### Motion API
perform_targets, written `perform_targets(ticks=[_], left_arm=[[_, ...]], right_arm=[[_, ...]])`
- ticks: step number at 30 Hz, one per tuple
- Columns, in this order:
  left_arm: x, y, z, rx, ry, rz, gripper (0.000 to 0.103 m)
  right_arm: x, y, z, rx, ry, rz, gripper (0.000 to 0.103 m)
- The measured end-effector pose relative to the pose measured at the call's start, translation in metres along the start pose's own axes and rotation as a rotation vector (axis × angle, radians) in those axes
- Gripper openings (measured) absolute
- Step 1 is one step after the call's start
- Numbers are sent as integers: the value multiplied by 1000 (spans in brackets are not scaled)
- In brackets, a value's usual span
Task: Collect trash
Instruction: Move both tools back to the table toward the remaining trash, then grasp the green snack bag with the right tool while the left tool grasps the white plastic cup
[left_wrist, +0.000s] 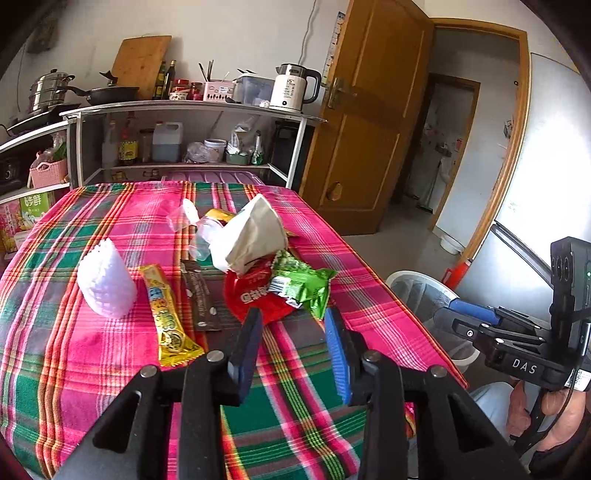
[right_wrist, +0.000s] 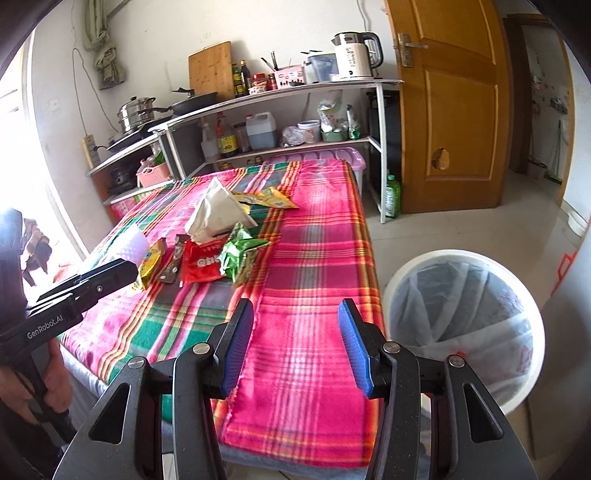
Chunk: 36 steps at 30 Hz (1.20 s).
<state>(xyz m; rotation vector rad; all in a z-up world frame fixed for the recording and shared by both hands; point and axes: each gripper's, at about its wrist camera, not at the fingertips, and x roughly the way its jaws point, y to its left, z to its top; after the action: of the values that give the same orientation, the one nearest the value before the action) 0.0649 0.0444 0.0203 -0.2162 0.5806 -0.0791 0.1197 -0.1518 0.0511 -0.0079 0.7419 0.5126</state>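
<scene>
The trash lies in a loose heap on the plaid-covered bench (left_wrist: 110, 369), toward its middle and far side: a red wrapper (left_wrist: 255, 295) with a green wrapper (left_wrist: 303, 288) partly over it, a crumpled white paper bag (left_wrist: 255, 236) leaning on both, a dark brown sachet (left_wrist: 201, 299) and a yellow sachet (left_wrist: 168, 317) to the left, a white foam net sleeve (left_wrist: 105, 284) further left, and clear plastic scraps (left_wrist: 184, 218) behind.

The left gripper (left_wrist: 291, 325) is held just near of the red and green wrappers, its jaws parted and nothing between them. The right gripper (right_wrist: 297, 339) is held over bare cloth at the near right of the bench, jaws likewise released and empty. The lined white bin (right_wrist: 465, 325) stands on the floor just beside the bench's right edge.

Several risks can be judged. Because the wrappers overlap, a pinch on one may drag its neighbour or topple the paper bag. Thin film may slip from the pads, or the cloth may be caught with it and bunched. Light pieces could be dropped short of the bin during the carry over the edge. With both grippers near one another, a collision is possible.
</scene>
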Motion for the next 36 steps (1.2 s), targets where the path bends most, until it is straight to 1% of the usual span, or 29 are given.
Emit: perform_targets(ticks=[3, 7, 11, 17, 20, 27, 33, 36], left_arm=[[-4, 13, 0, -14, -12, 36, 42], [-7, 33, 1, -37, -24, 86, 44], [-9, 55, 2, -69, -33, 149, 48], [-6, 89, 7, -114, -40, 256, 56], [-3, 105, 10, -135, -35, 296, 58], [18, 127, 16, -167, 3, 335, 60], [32, 136, 20, -181, 35, 328, 59], [36, 140, 21, -195, 54, 311, 59]], right_arm=[[8, 8, 3, -13, 6, 16, 49], [23, 18, 9, -26, 19, 37, 49], [39, 28, 15, -38, 33, 59, 49], [67, 33, 24, -22, 69, 98, 49], [83, 33, 29, 3, 88, 115, 52], [110, 31, 36, 44, 130, 139, 53], [127, 35, 43, 51, 149, 141, 53], [133, 37, 45, 62, 162, 133, 53]])
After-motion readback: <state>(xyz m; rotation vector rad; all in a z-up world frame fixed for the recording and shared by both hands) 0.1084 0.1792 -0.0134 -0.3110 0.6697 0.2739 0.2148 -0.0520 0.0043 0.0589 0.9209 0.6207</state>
